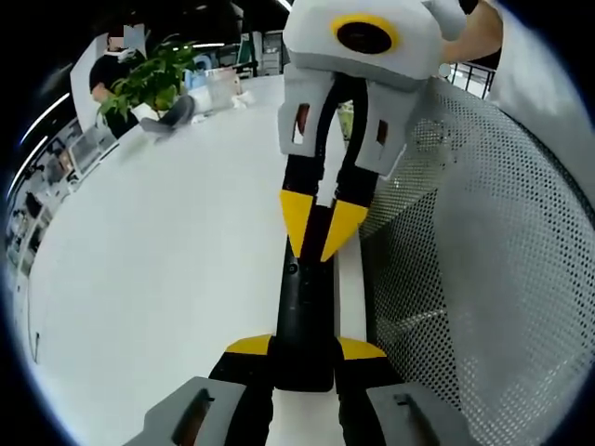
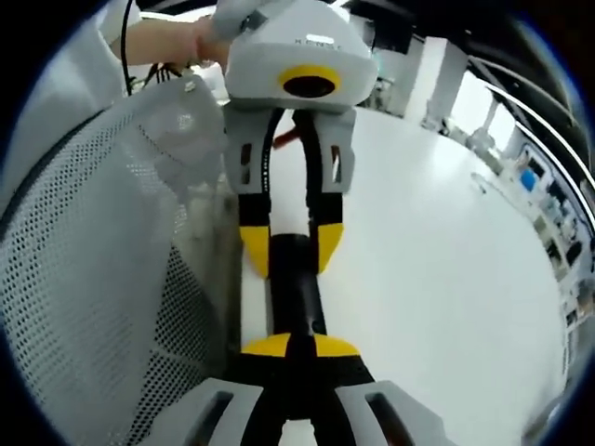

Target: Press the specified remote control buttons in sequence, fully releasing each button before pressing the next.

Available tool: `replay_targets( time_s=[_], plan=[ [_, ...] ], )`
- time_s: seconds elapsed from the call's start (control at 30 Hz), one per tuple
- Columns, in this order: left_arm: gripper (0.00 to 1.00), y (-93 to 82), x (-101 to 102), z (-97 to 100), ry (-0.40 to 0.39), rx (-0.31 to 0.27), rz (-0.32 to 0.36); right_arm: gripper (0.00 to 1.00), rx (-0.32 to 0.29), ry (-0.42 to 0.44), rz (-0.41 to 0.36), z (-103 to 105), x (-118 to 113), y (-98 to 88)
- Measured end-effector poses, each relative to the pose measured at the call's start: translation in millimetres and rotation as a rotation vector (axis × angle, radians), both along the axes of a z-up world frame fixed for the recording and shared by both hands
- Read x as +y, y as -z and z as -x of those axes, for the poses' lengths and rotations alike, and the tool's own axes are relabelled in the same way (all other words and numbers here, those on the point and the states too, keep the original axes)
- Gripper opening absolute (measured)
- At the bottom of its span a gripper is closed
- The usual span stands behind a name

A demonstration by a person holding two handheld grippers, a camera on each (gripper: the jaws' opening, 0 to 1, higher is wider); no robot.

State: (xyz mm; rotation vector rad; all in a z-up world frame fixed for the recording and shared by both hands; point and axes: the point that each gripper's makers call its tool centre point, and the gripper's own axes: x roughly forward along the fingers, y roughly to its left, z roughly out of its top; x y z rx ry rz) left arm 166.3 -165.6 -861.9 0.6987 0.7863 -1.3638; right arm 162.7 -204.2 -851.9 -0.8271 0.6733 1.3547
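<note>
The black remote [image 1: 302, 321] lies along the white table's [image 1: 158, 269] edge, a perforated mesh panel [image 1: 483, 260] just beside it at 3 o'clock; farther off at 11 o'clock stands a leafy plant [image 1: 149, 84]. The left gripper [image 1: 304, 358] clamps the remote's near end between its yellow tips. From 12 o'clock the right gripper [image 1: 321, 232] comes in, tips nearly together over the remote's far end.

Your left gripper [image 1: 302, 358] and right gripper [image 2: 290, 348] have grey bodies, black jaws with yellow tips, and slotted grey side plates.
</note>
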Motion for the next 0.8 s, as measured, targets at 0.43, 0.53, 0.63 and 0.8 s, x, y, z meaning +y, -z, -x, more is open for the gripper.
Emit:
replay_targets(
  time_s=[0.43,0.53,0.63,0.8],
  plan=[
    [0.24,0.1,0.5,-0.9,-0.003,0.001,-0.002,0.00,-0.010,-0.009,0.012,-2.1,-5.4,-0.5],
    [0.24,-0.2,0.5,-1.2,0.000,0.003,-0.007,0.00,-0.002,-0.003,0.008,-2.6,-4.9,-0.8],
    [0.24,-0.1,0.6,-1.1,-0.001,0.002,-0.007,0.00,-0.021,-0.016,0.029,-4.4,-4.5,0.3],
    [0.24,0.1,0.7,-1.1,-0.003,0.002,-0.004,0.00,0.001,-0.013,0.051,-5.2,-3.5,0.2]
  ],
)
